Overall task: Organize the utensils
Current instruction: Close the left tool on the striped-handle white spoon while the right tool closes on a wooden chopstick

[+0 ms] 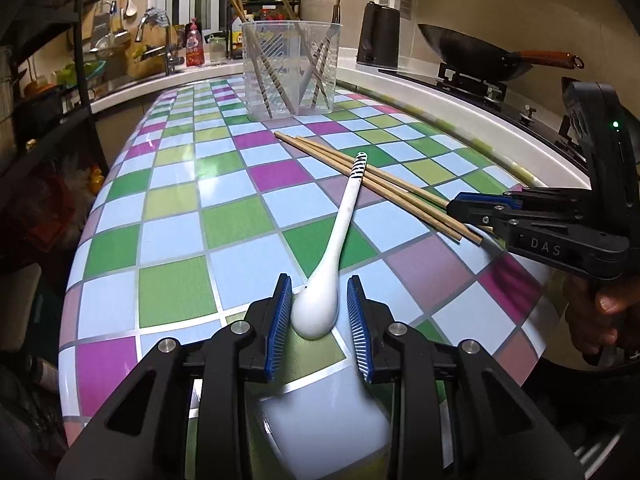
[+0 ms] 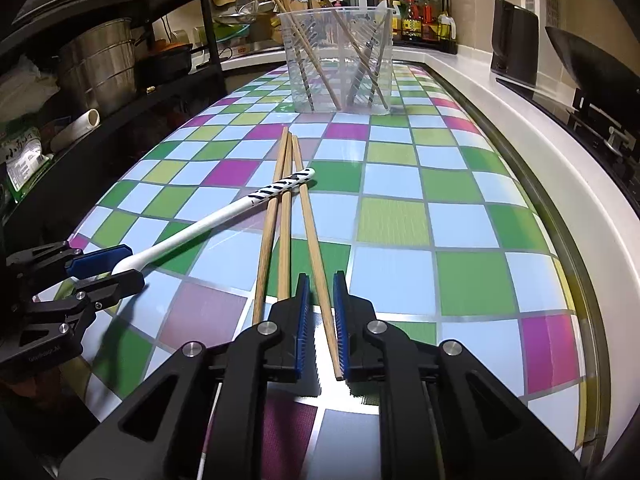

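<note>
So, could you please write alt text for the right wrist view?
The right gripper straddles one of three wooden chopsticks on a checkered table, fingers open. A white spoon lies across them, its bowl between the left gripper fingers; a clear container stands behind.

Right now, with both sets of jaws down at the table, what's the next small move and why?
Probably close the left gripper on the white spoon: its bowl sits between the open jaws, with a small gap on the right side. The spoon's striped handle lies across the chopsticks, so lifting it first should free them for the right gripper, whose jaws straddle one chopstick.
</note>
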### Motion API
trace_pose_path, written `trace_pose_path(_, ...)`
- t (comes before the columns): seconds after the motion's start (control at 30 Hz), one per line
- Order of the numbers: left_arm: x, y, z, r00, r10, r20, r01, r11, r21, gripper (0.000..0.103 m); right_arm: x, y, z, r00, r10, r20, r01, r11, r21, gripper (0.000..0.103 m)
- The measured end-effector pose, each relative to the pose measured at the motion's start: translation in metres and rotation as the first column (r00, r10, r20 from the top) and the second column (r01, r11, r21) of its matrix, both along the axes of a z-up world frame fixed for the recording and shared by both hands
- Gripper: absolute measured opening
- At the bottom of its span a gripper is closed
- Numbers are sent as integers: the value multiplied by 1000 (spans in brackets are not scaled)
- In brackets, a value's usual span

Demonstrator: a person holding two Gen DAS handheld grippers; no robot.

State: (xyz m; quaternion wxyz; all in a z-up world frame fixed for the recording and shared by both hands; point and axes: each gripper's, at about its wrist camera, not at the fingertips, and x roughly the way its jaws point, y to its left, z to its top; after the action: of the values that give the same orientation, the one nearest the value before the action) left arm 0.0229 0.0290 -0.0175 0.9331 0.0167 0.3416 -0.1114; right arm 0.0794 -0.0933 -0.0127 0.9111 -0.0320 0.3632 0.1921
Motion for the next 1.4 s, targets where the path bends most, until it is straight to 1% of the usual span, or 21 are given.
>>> trace_pose_path(0.03, 0, 2, 0, 1000, 10, 0, -10, 1000, -7, 24, -2, 1, 0, 1000, -4, 8, 4, 1000, -3, 13)
trace_pose_path(0.1, 1, 5, 1, 1000, 17, -10, -17, 999, -34, 23, -2, 1, 0, 1000, -10, 16, 10, 1000, -3, 12)
trace_pose_path(0.13, 2, 8, 2, 999, 25, -22, -27, 998, -52, 23, -2, 1, 0, 1000, -11, 16, 11, 1000, -1, 7)
trace_pose_path(0.17, 4, 9, 3, 999, 34, -32, -36, 998, -60, 23, -2, 1, 0, 1000, -15, 16, 15, 1000, -1, 6)
trace_pose_path(0.23, 8, 13, 6, 995, 75, -64, -79, 995, -57, 23, 0, -1, 0, 999, -48, 13, 48, 999, -4, 5)
trace_pose_path(0.3, 15, 21, 8, 988, 107, -107, -116, 989, -89, 23, 4, -5, 1, 996, -94, 2, 94, 996, -7, 5)
trace_pose_path(0.4, 24, 27, 9, 979, 148, -138, -160, 984, -77, 22, 9, -11, 1, 986, -164, -9, 164, 986, -25, 5)
trace_pose_path(0.5, 35, 36, 9, 967, 208, -145, -219, 974, -64, 22, 15, -19, 2, 974, -226, -27, 225, 974, -32, 5)
trace_pose_path(0.63, 58, 49, 10, 949, 272, -158, -286, 956, -69, 22, 22, -24, 3, 964, -262, -48, 261, 965, -33, 6)
trace_pose_path(0.73, 80, 51, 10, 942, 282, -181, -298, 952, -65, 23, 26, -24, 2, 963, -265, -56, 264, 964, -22, 6)
trace_pose_path(0.83, 94, 51, 9, 952, 261, -160, -273, 961, -54, 23, 27, -23, 1, 965, -256, -57, 256, 967, -4, 8)
trace_pose_path(0.9, 94, 54, 9, 959, 240, -150, -253, 965, -74, 25, 24, -24, 1, 967, -251, -51, 252, 968, 8, 9)
trace_pose_path(0.93, 90, 56, 8, 964, 225, -143, -239, 967, -91, 28, 22, -25, 0, 967, -249, -44, 250, 968, 11, 10)
trace_pose_path(0.97, 88, 56, 8, 966, 221, -136, -234, 968, -93, 29, 20, -25, 0, 967, -250, -37, 251, 968, 12, 10)
trace_pose_path(1.13, 73, 44, 5, 977, 201, -72, -202, 979, -16, 30, 6, -29, -4, 963, -268, 13, 268, 963, 35, 11)
trace_pose_path(1.23, 73, 43, 6, 976, 209, -58, -209, 978, -6, 31, 4, -29, -5, 961, -274, 34, 272, 961, 43, 11)
trace_pose_path(1.33, 73, 40, 4, 977, 209, -34, -208, 978, 21, 31, 3, -27, -5, 960, -276, 53, 275, 961, 29, 11)
trace_pose_path(1.4, 72, 39, 4, 978, 209, -17, -209, 978, 27, 31, 3, -26, -5, 959, -276, 63, 275, 961, 22, 11)
